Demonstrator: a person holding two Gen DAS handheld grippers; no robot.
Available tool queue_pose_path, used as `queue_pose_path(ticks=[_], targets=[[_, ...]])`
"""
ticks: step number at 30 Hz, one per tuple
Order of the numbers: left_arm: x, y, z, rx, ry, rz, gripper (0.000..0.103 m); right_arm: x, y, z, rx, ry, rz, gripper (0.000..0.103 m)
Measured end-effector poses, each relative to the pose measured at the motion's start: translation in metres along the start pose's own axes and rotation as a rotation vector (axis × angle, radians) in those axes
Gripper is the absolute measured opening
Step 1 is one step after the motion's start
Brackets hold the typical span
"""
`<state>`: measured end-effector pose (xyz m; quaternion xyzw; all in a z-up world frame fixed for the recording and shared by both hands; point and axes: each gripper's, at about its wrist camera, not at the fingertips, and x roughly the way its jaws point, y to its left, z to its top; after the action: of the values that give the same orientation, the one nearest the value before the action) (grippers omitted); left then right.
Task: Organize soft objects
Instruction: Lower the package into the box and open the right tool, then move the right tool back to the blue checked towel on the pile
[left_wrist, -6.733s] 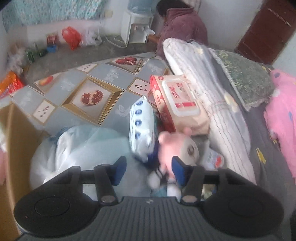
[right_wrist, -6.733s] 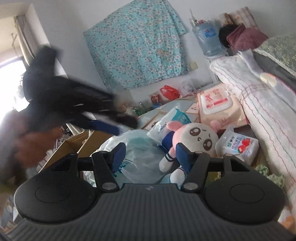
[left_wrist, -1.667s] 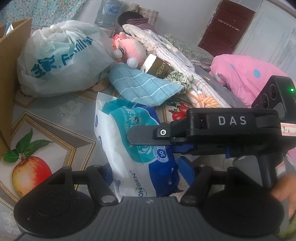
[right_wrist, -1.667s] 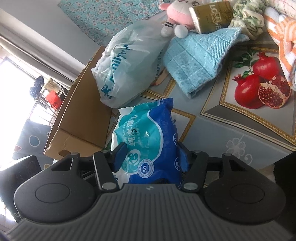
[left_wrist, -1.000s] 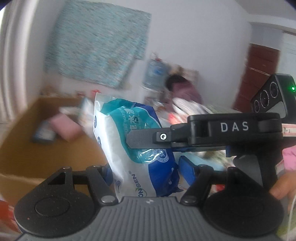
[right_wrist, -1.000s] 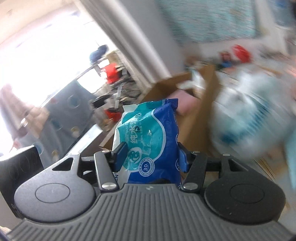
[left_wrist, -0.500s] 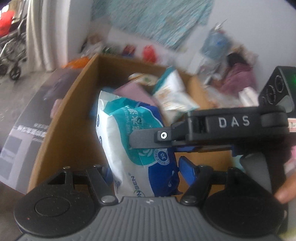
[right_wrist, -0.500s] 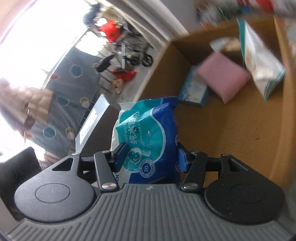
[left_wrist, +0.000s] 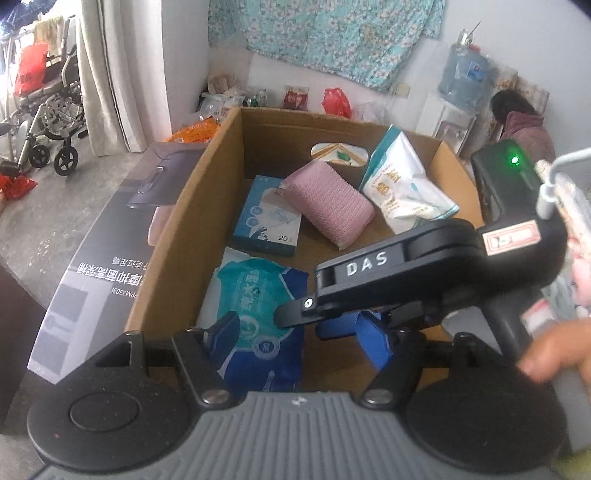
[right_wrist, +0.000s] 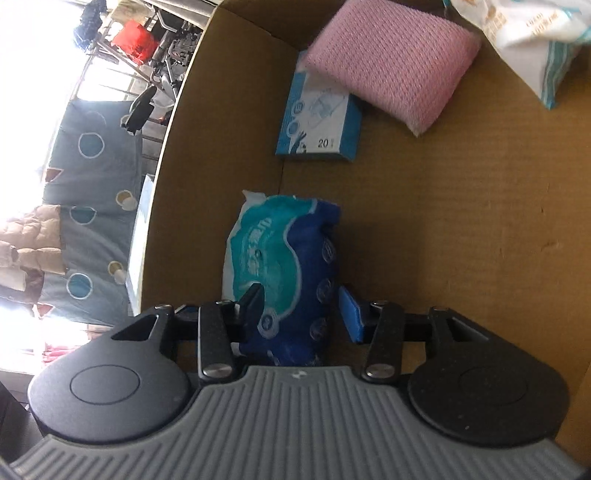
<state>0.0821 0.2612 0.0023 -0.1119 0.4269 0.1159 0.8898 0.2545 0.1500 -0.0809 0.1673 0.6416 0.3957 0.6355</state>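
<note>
The blue wet-wipes pack (right_wrist: 284, 273) lies on the floor of the cardboard box (left_wrist: 218, 158), against its left wall, and I judge it was set there to leave the middle free. The right gripper (right_wrist: 303, 306) is spread around the pack, not pressing it; the left gripper (left_wrist: 295, 332) is also wide apart and holds nothing. Deeper in the box lie a blue carton (right_wrist: 319, 125), a pink sponge (right_wrist: 391, 62) leaning on it, and a white pouch (left_wrist: 402, 188); nothing blocks the way out
</note>
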Motion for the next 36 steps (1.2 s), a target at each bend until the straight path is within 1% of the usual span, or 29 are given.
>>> queue_pose_path(ticks=[2, 3, 5, 6, 7, 8, 9, 11, 14, 15, 17, 20, 22, 25, 27, 28, 31, 34, 36], targets=[[-0.016, 0.001, -0.008, -0.011, -0.028, -0.022, 0.071, -0.01, 0.001, -0.004, -0.012, -0.002, 0.023, 0.045], [-0.025, 0.002, -0.011, -0.009, -0.048, -0.035, 0.071, -0.013, 0.0, 0.001, -0.021, 0.003, 0.036, 0.045], [-0.04, 0.002, -0.018, -0.005, -0.089, -0.049, 0.072, -0.023, 0.002, -0.004, -0.055, 0.028, 0.058, 0.045], [-0.047, 0.003, -0.021, -0.002, -0.108, -0.051, 0.074, -0.023, 0.004, -0.006, -0.082, 0.064, 0.065, 0.045], [-0.055, 0.004, -0.026, -0.002, -0.129, -0.054, 0.076, -0.019, 0.007, -0.009, -0.102, 0.113, 0.071, 0.045], [-0.063, 0.006, -0.031, -0.003, -0.145, -0.059, 0.081, -0.014, 0.008, -0.011, -0.109, 0.158, 0.071, 0.045], [-0.069, 0.009, -0.037, -0.014, -0.166, -0.062, 0.082, -0.007, 0.011, -0.014, -0.123, 0.198, 0.058, 0.045], [-0.08, 0.015, -0.046, -0.044, -0.194, -0.056, 0.083, 0.006, 0.02, -0.019, -0.17, 0.234, 0.025, 0.045], [-0.09, 0.024, -0.061, -0.089, -0.213, -0.042, 0.083, 0.029, 0.03, -0.018, -0.171, 0.261, 0.021, 0.046], [-0.093, 0.026, -0.065, -0.097, -0.217, -0.037, 0.083, 0.034, 0.031, -0.015, -0.171, 0.252, 0.003, 0.046], [-0.097, 0.028, -0.078, -0.113, -0.223, -0.034, 0.084, 0.038, 0.029, -0.01, -0.134, 0.231, 0.006, 0.045], [-0.099, 0.029, -0.1, -0.139, -0.218, -0.063, 0.085, 0.033, 0.022, -0.009, -0.087, 0.153, 0.012, 0.038], [-0.096, 0.026, -0.115, -0.157, -0.203, -0.091, 0.085, 0.029, 0.016, -0.009, -0.052, 0.105, 0.015, 0.037], [-0.09, 0.017, -0.137, -0.17, -0.19, -0.122, 0.085, 0.018, 0.007, -0.012, -0.005, 0.06, 0.038, 0.037], [-0.087, 0.008, -0.149, -0.161, -0.184, -0.146, 0.085, 0.006, 0.006, -0.018, 0.003, 0.037, 0.085, 0.039], [-0.087, 0.002, -0.154, -0.147, -0.183, -0.163, 0.085, -0.002, 0.005, -0.022, -0.001, 0.025, 0.108, 0.039], [-0.085, -0.018, -0.165, -0.083, -0.179, -0.217, 0.086, -0.041, 0.011, -0.042, -0.068, -0.047, 0.183, 0.04], [-0.08, -0.044, -0.169, -0.014, -0.158, -0.291, 0.087, -0.094, 0.01, -0.071, -0.157, -0.137, 0.263, 0.042], [-0.075, -0.066, -0.17, 0.051, -0.14, -0.345, 0.087, -0.137, 0.003, -0.097, -0.214, -0.217, 0.292, 0.047]])
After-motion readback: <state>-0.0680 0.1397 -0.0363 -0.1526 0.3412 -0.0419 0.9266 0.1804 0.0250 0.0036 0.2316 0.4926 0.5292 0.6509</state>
